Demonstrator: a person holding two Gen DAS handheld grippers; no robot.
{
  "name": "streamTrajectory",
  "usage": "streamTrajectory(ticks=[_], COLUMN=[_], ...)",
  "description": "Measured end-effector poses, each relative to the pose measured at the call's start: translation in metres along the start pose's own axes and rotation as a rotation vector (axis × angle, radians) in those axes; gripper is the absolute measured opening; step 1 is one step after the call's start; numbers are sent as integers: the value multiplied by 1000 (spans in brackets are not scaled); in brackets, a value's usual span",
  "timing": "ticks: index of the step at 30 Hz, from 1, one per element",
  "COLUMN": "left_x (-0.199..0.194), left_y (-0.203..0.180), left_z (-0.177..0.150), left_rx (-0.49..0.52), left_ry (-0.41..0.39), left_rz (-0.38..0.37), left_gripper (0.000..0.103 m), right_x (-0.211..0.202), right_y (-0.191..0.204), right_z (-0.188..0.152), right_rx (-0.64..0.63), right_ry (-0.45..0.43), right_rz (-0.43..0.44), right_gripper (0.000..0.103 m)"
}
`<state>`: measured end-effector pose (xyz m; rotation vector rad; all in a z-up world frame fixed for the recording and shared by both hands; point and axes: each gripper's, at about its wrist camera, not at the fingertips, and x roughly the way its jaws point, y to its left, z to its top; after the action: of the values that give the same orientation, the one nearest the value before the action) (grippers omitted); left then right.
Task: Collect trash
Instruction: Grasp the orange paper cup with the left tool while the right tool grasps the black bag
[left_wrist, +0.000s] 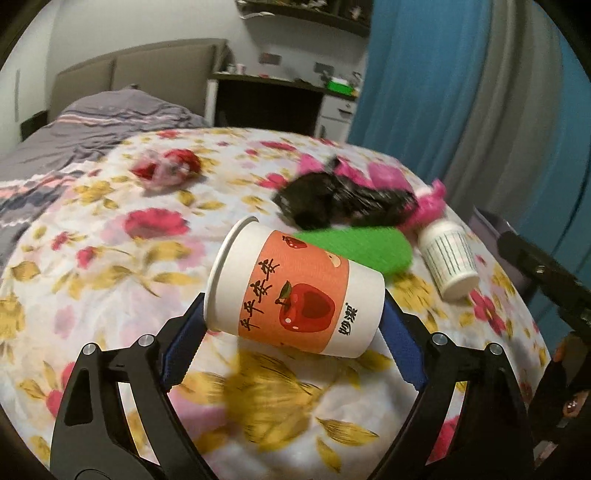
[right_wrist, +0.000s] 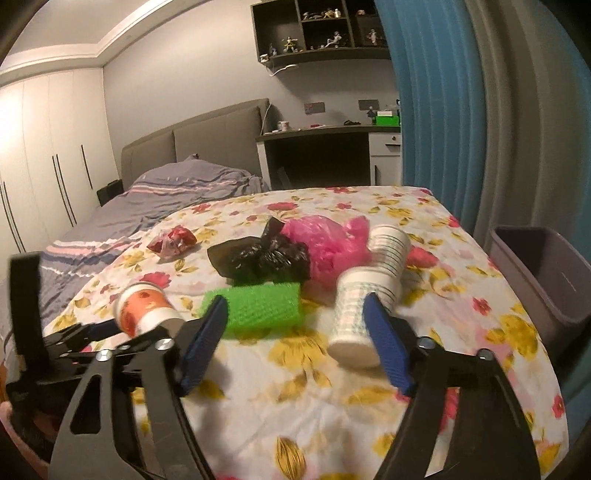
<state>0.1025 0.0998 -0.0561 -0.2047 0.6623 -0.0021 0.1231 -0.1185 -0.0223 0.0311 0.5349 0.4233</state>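
Over the floral bedspread (left_wrist: 110, 266):
Your left gripper (left_wrist: 293, 325): clamps the apple-print cup (left_wrist: 295, 291).
Your right gripper (right_wrist: 295, 328): spread wide beside the striped cup (right_wrist: 351, 325).

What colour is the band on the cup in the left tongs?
Orange, with red apples; left wrist view.

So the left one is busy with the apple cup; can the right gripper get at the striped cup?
Probably yes: the right gripper is open, the striped cup lies just inside its right finger, and nothing sits between them.
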Motion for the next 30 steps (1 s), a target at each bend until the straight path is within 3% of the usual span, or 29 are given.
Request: streamTrajectory(ticks=[9,18,24,26,30], left_x=[-19,-16,-11,-10,-10], left_y=[36,46,49,49,48], left_z=[26,32,31,30,28], left_rx=[-118,-163,-173,-172,-170], left_ry=[-113,-127,-113,-110,-111], left_rz=[119,119,107,102,101], left_gripper=[87,87,87,87,87], right_x=[55,100,115,117,113], right_y=[7,5,8,9,12], right_z=[24,31,29,28,28], right_rx=[-14,-14,-26,-36,-53], right_ry=[33,100,137,142,128], right_rz=[-19,-51,-41,-40,-32], right_gripper=[45,32,16,5,2])
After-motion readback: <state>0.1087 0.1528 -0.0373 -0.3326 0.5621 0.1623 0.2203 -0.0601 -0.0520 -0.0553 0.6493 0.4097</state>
